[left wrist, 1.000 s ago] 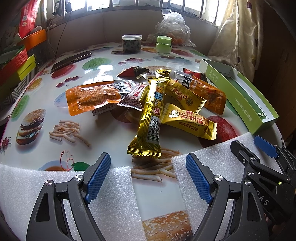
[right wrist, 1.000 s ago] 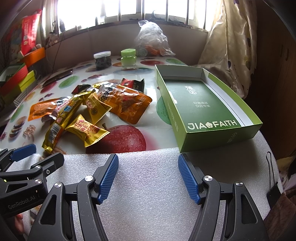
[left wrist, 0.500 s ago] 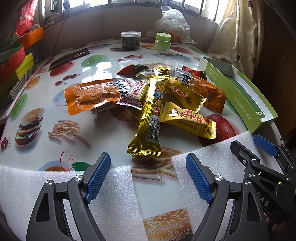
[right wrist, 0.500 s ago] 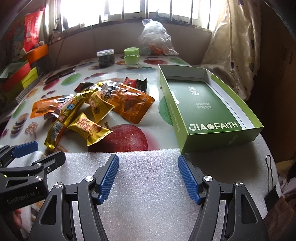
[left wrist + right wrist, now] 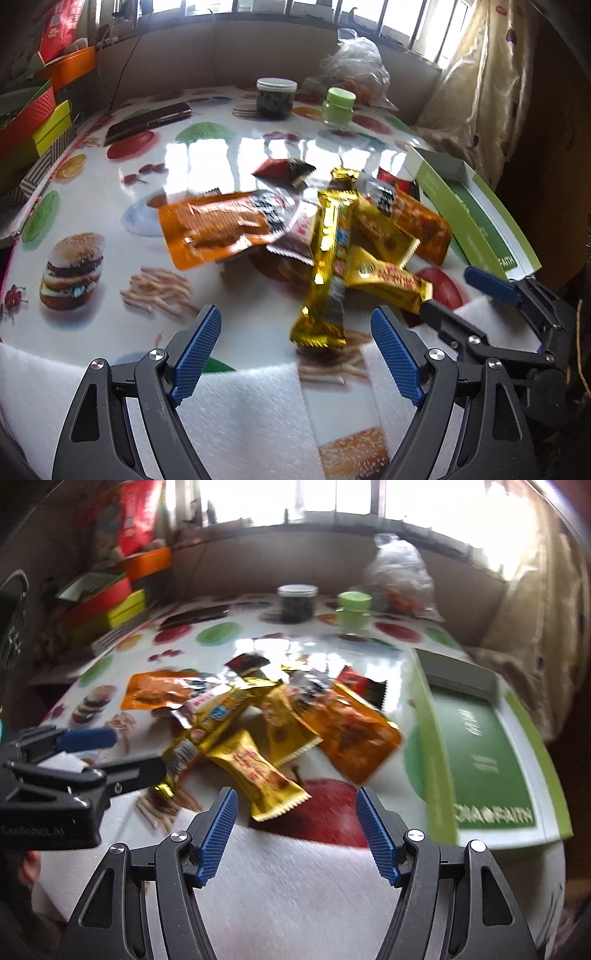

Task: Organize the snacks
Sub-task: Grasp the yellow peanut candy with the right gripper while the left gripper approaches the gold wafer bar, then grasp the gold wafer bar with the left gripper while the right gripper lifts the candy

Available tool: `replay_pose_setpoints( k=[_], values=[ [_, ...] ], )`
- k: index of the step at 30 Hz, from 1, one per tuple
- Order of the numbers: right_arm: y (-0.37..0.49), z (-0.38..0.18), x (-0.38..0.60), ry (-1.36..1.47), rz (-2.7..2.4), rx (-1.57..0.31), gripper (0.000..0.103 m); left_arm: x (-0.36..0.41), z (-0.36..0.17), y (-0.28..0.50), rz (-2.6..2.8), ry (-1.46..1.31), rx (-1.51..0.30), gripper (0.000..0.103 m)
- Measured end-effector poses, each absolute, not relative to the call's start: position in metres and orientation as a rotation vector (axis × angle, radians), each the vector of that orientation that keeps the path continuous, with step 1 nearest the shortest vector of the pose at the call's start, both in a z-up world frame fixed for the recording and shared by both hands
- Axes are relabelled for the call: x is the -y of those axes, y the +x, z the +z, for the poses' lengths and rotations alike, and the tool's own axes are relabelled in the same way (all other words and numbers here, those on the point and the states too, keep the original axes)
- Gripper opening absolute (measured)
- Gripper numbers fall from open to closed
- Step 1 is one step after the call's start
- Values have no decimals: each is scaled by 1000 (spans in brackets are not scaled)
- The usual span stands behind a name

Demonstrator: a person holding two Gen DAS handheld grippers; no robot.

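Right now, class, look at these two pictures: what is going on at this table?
A person holds two grippers over a pile of snack packets on the table. The left gripper and right gripper both have open jaws and hold nothing. A long gold bar lies nearest the left one, a short gold packet nearest the right. The green box beside the pile holds no snacks that show.

Bare table (image 5: 92, 206) along the left edge, snack pile (image 5: 332, 240) crowding the middle, green box (image 5: 480, 746) walling the right edge, jars (image 5: 276, 98) and plastic bag (image 5: 354, 66) lining the far edge, foam sheet (image 5: 295, 878) at the near edge.
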State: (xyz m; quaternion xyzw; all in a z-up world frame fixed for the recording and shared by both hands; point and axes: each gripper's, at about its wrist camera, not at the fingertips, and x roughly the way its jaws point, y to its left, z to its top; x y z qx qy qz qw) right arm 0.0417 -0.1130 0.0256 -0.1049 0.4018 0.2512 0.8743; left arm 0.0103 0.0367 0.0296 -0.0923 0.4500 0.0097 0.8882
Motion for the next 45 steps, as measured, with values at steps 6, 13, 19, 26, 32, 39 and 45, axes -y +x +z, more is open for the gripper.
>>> replay_pose_setpoints(
  k=[6, 13, 19, 26, 32, 39, 45],
  values=[
    [57, 20, 90, -244, 663, -866, 64, -47, 31, 15, 28, -201, -948, 84],
    [64, 11, 76, -288, 673, -900, 43, -51, 31, 22, 11, -214, -956, 84],
    [66, 12, 88, -244, 643, -920, 21, -46, 33, 32, -11, -197, -961, 84],
    [67, 18, 106, -149, 596, -915, 20, -33, 31, 46, -53, -179, -974, 76],
    [68, 23, 123, -80, 537, -914, 20, -19, 24, 57, -76, -146, -999, 67],
    [63, 26, 132, -56, 524, -905, 20, -10, 17, 65, -78, -117, -1023, 57],
    [61, 28, 137, -37, 512, -905, 20, -3, 13, 71, -83, -83, -1035, 41]
  ],
)
